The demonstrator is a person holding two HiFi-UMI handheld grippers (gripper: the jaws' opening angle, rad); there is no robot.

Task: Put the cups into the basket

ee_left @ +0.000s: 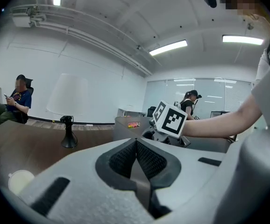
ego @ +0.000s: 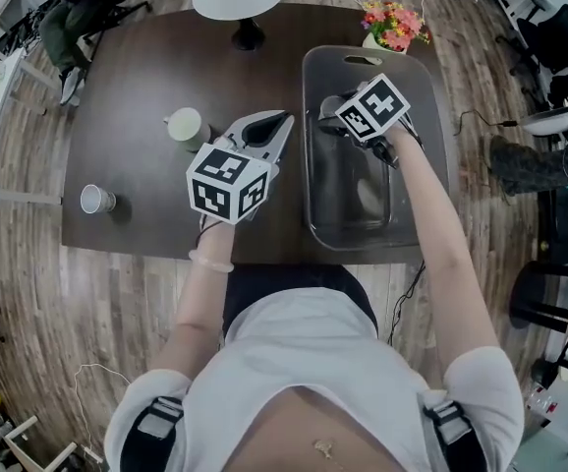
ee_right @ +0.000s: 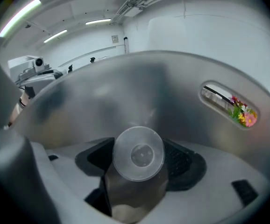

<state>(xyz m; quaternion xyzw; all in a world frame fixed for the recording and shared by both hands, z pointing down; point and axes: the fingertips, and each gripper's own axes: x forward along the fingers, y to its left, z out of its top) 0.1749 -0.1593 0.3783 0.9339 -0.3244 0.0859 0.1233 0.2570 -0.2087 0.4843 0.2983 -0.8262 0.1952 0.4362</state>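
Only the right gripper view shows the right gripper (ee_right: 139, 161) with its jaws pinching a clear cup (ee_right: 138, 148) inside the basket (ee_right: 102, 97). The head view adds a pale cup (ego: 187, 126) and a second cup (ego: 96, 200) on the bench (ego: 146, 67). The left gripper (ee_left: 136, 155) has its jaws pressed together, empty.

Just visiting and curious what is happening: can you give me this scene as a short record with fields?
Surface: dark brown wooden table
Container: grey translucent plastic basket, on the table
Right hand-held gripper: holds clear plastic cup inside basket
Left hand-held gripper: shut, empty
Cups on table: pale round cup, small whitish cup
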